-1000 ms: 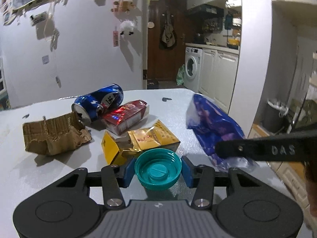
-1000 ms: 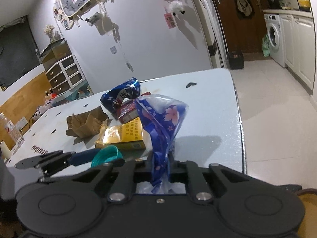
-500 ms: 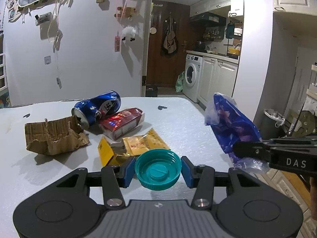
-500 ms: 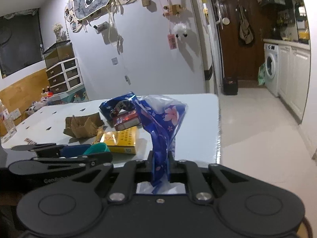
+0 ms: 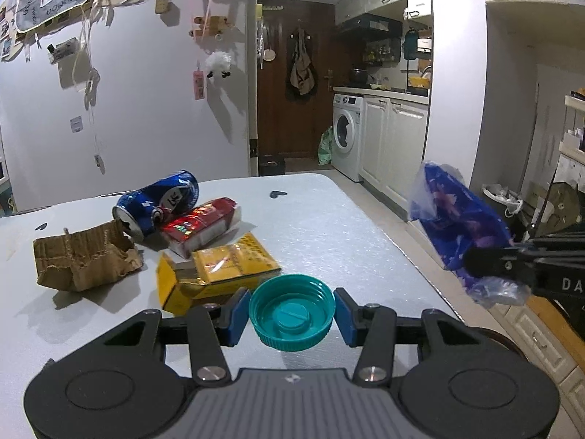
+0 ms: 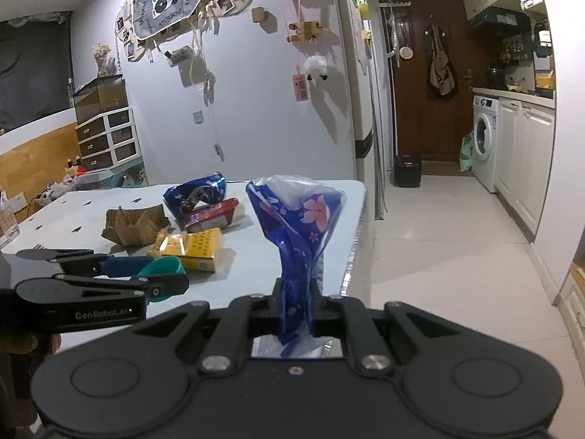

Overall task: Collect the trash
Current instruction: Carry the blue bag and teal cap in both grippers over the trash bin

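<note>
My left gripper [image 5: 291,314] is shut on a teal bottle cap [image 5: 291,317], held above the near part of the white table [image 5: 329,226]. My right gripper [image 6: 297,305] is shut on a blue flowered plastic bag [image 6: 298,219], held upright beyond the table's right edge; the bag also shows in the left wrist view [image 5: 460,230]. On the table lie a blue drink can [image 5: 157,208] on its side, a red packet [image 5: 201,221], a yellow carton [image 5: 215,270] and a torn piece of cardboard [image 5: 84,259].
A white wall [image 5: 128,117] with hanging decorations stands behind the table. To the right, a tiled floor [image 6: 438,241] leads to a washing machine [image 5: 345,142], white cabinets [image 5: 395,146] and a dark door [image 5: 292,84]. A drawer unit [image 6: 106,135] stands at far left.
Both grippers have risen and drawn back from the table. The bag has moved right, off past the table's edge. The cap stays clamped in the left gripper.
</note>
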Tool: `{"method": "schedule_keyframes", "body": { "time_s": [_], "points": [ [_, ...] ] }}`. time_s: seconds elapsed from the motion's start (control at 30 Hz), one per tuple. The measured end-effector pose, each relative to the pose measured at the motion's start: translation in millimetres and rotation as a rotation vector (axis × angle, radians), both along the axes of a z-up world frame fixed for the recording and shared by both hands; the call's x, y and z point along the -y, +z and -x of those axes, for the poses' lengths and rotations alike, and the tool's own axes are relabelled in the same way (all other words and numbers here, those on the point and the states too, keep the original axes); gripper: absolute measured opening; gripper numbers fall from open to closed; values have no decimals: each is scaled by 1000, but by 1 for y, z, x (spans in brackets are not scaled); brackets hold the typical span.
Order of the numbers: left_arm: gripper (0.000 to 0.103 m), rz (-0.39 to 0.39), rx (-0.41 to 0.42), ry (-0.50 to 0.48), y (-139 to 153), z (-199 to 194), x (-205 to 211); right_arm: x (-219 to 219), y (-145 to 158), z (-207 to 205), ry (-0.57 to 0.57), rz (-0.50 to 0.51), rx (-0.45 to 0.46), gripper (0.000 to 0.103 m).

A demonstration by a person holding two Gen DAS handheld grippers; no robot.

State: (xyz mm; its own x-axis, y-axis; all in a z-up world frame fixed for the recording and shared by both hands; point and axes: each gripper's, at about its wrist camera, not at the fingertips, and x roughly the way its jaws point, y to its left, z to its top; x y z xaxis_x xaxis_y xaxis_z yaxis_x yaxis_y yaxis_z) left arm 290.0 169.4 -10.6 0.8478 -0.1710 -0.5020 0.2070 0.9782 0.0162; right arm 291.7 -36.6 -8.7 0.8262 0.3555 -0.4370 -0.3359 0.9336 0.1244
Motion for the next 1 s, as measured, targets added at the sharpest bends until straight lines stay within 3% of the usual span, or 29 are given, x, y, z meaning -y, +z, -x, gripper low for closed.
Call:
{"method": "schedule_keyframes", "body": {
  "time_s": [0.5,1.0],
  "points": [
    [50,37,19,29,-1,28,39,43,-5,29,-39,16,4,11],
    [50,36,10,-21,-3,68,107,101,-11,68,-96,30,-10,11]
  ]
}}
